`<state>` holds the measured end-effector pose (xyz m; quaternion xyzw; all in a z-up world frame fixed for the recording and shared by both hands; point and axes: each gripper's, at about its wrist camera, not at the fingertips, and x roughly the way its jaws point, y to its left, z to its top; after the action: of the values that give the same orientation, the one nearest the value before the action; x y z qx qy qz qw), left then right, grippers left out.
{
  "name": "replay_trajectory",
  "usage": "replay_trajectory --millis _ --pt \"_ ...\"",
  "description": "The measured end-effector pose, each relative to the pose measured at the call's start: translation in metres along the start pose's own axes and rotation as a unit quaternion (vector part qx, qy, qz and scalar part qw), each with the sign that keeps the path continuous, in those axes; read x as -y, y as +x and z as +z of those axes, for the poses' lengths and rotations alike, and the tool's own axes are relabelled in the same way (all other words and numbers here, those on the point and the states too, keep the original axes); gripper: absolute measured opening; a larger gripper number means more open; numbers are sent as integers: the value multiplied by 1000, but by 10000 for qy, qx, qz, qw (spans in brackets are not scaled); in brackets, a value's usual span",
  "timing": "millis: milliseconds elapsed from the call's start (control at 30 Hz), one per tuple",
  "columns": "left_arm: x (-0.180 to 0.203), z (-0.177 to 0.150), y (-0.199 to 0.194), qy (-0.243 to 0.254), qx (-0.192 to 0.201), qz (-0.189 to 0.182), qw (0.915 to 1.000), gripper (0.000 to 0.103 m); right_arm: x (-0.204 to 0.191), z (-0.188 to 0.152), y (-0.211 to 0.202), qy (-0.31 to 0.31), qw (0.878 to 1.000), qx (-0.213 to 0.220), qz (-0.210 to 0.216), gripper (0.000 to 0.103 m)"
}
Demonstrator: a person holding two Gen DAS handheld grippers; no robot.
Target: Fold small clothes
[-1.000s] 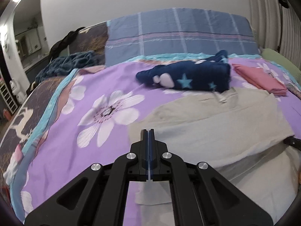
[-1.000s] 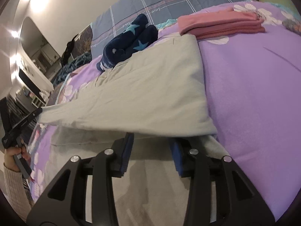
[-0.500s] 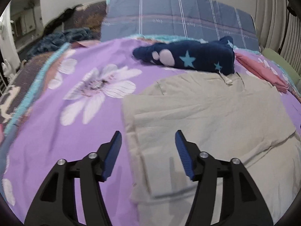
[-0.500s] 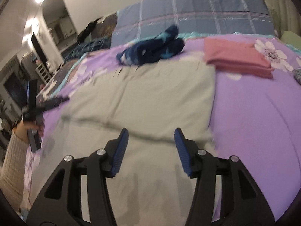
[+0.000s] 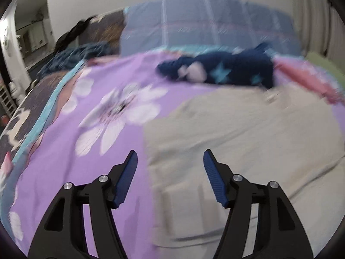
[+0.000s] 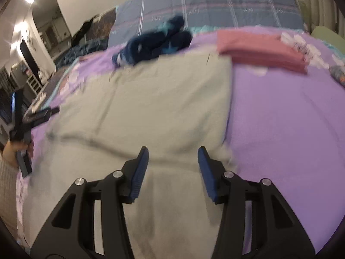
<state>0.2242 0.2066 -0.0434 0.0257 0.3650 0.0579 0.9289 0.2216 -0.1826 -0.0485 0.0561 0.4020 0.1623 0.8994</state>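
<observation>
A beige garment [image 5: 248, 133] lies on the purple flowered bed cover [image 5: 71, 166], folded over on itself, with a fold edge running across it in the right wrist view [image 6: 151, 112]. My left gripper [image 5: 170, 166] is open and empty above the garment's left edge. My right gripper [image 6: 173, 159] is open and empty above the fold edge near the garment's right side. The left gripper also shows at the left in the right wrist view [image 6: 41, 114], held in a hand.
A dark blue star-patterned garment [image 5: 220, 71] lies bunched behind the beige one. A folded pink garment [image 6: 261, 49] lies at the back right. A blue plaid pillow [image 6: 215, 4] stands at the bed's head. Dark clothes [image 5: 75, 58] lie at the far left.
Both grippers have let go of the beige garment, which now lies folded flat. The left gripper has opened wide and both have drawn back a little; the views are blurred by motion.
</observation>
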Motion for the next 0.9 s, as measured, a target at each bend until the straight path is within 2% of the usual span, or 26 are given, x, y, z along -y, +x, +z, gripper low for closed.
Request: replay_trajectory --millis 100,167,200,233,267,300,367,467,600,667,733,800,900 --pt "29 9 -4 220 129 -447 9987 65 17 38 8 283 9993 231 -60 48" --pt "47 6 8 386 11 -530 9978 66 25 55 20 408 9987 293 57 47" --pt "56 0 20 467 -166 -509 9975 72 29 61 34 363 9991 205 72 47" --pt "67 -12 41 601 -561 -443 9956 75 30 62 49 264 9996 40 -130 45" --pt "73 -19 51 681 -647 -279 9952 86 31 55 77 11 9970 -328 -708 44" --pt "71 -16 49 618 -598 -222 9960 89 31 48 91 -110 9958 -412 -807 46" --pt "65 -16 52 390 -658 -249 9968 96 24 45 88 -242 9950 -249 -939 47" --pt "57 -15 54 220 -720 -409 9963 97 16 42 87 -421 9923 -216 -1145 47" --pt "65 -17 37 387 -544 -141 9977 97 26 32 53 5 9939 -133 -1097 50" --pt "61 -29 6 393 -375 -496 9973 97 28 13 23 -27 9965 -133 -825 50" --pt "55 -49 -25 561 -245 -740 9954 97 22 -23 -16 -528 9958 -212 -711 53" --pt "48 -75 -52 845 -307 -545 9945 98 24 -56 -43 -763 9942 -297 -703 58" --pt "31 -109 -78 792 -537 -469 9943 98 33 -104 -85 -563 9972 -422 -245 58"
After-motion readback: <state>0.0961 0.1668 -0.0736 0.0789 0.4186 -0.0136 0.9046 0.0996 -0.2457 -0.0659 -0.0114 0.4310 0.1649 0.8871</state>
